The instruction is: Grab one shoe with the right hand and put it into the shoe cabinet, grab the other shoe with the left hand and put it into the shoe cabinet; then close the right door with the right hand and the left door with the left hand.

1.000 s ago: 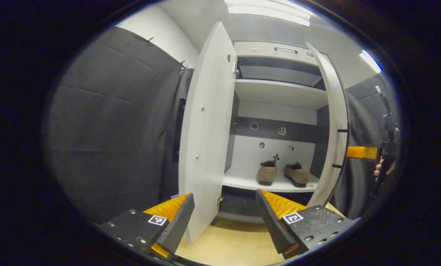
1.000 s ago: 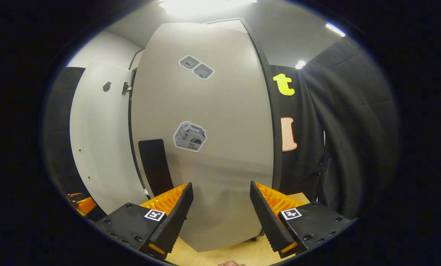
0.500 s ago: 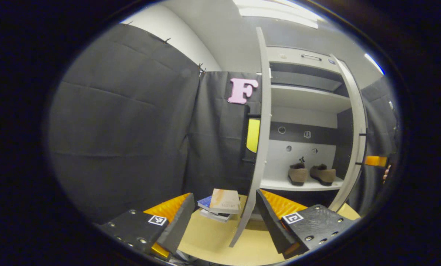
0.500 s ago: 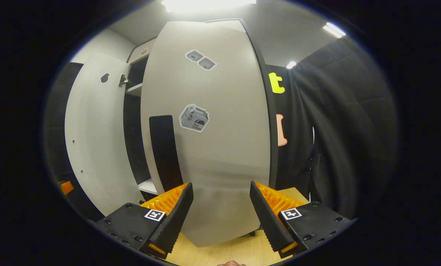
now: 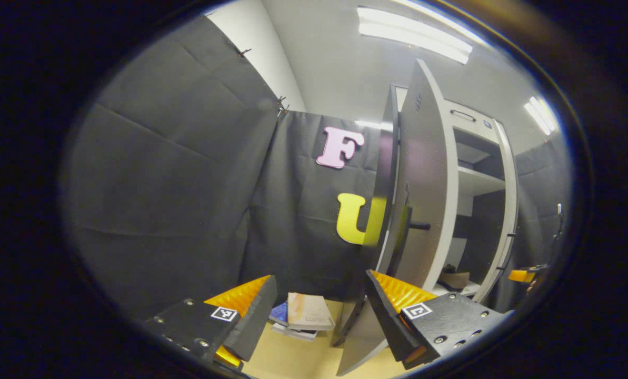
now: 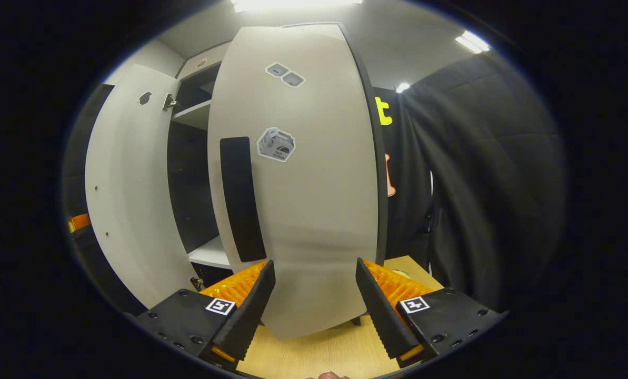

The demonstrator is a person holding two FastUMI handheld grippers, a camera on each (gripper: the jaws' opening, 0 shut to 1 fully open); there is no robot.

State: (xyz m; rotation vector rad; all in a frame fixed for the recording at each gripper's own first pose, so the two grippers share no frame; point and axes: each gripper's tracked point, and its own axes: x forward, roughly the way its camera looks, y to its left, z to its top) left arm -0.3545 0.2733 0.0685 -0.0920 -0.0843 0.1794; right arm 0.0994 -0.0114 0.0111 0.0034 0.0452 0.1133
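Both grippers' fingers stand spread and grip nothing. In the left gripper view the left gripper [image 5: 318,310] sits beside the outer face of the left door [image 5: 424,195], with its right finger [image 5: 392,305] just in front of that panel. Past the door's edge, a shoe [image 5: 455,279] rests on the shoe cabinet's [image 5: 479,181] lower shelf. Books [image 5: 304,315] lie stacked on the wooden floor. In the right gripper view the right gripper [image 6: 315,300] faces the right door [image 6: 314,210], close to its lower edge; the cabinet is ajar.

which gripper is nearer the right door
Right. The right gripper sits close against the right door, its outer face between the open fingers. The left gripper is over by the left door, with the cabinet opening between.
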